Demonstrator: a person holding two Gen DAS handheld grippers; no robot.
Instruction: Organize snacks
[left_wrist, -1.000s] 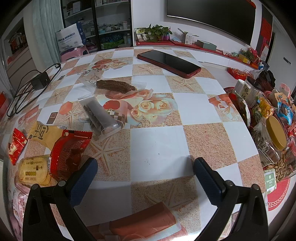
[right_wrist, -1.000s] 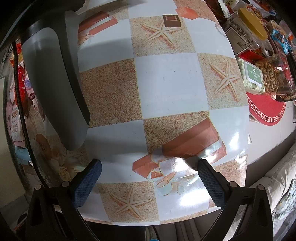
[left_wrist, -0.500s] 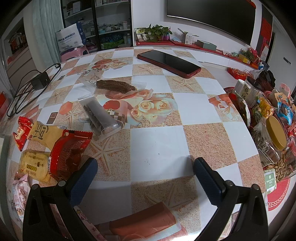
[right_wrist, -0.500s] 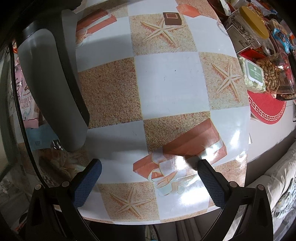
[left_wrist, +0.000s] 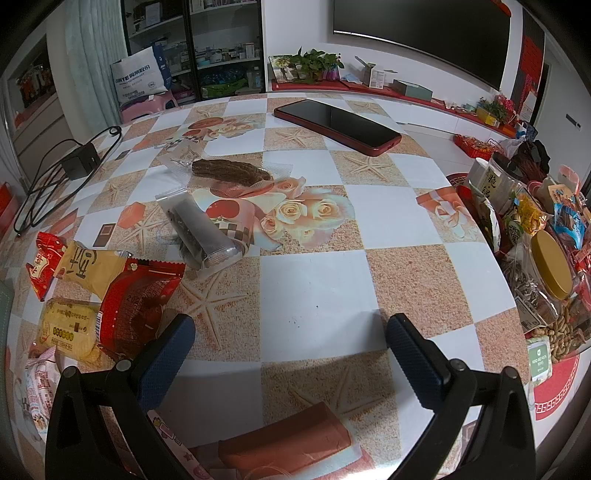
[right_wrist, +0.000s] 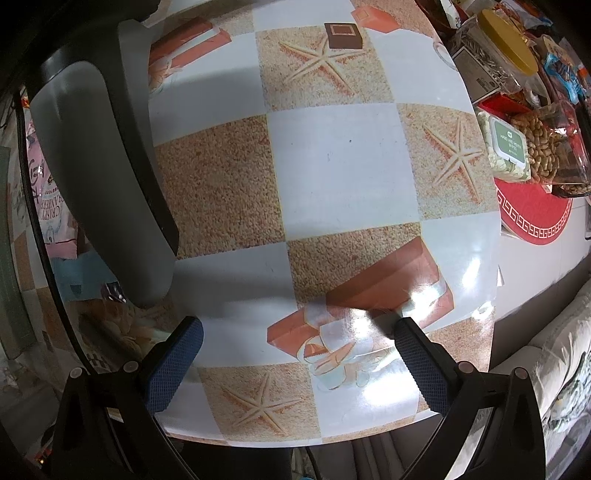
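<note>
1. The loose snacks lie in a cluster at the left edge of the tabletop (left_wrist: 314, 288): a big red packet (left_wrist: 138, 304), a yellow packet (left_wrist: 90, 266) partly under it, a small red packet (left_wrist: 42, 266) at the very edge, and a yellow-wrapped cake (left_wrist: 68, 326) nearest the camera. That makes four clearly countable, with a pink-and-white packet (left_wrist: 37, 384) half off the near-left edge.
2. Two clear pouches sit further in towards the middle: one with a dark bar (left_wrist: 201, 230), one with a brown strip (left_wrist: 229, 173). They look scattered rather than sorted, so I judge the tidying has hardly begun.
3. The destination seems to be the crowded tray of snacks (left_wrist: 550, 391) at the right edge, which holds a yellow-lidded jar (left_wrist: 552, 264), peanuts and many packets too jumbled to count.
4. The left gripper (left_wrist: 290, 338) hangs released over the near edge, jaws wide with nothing between them, just beside the big red packet.
5. The right gripper (right_wrist: 299, 350) is likewise spread and empty, above the near edge.
6. One red-cased phone (left_wrist: 336, 125) lies at the far side and one black charger (left_wrist: 79, 162) with its cable at the far-left edge; neither is a snack.
</note>
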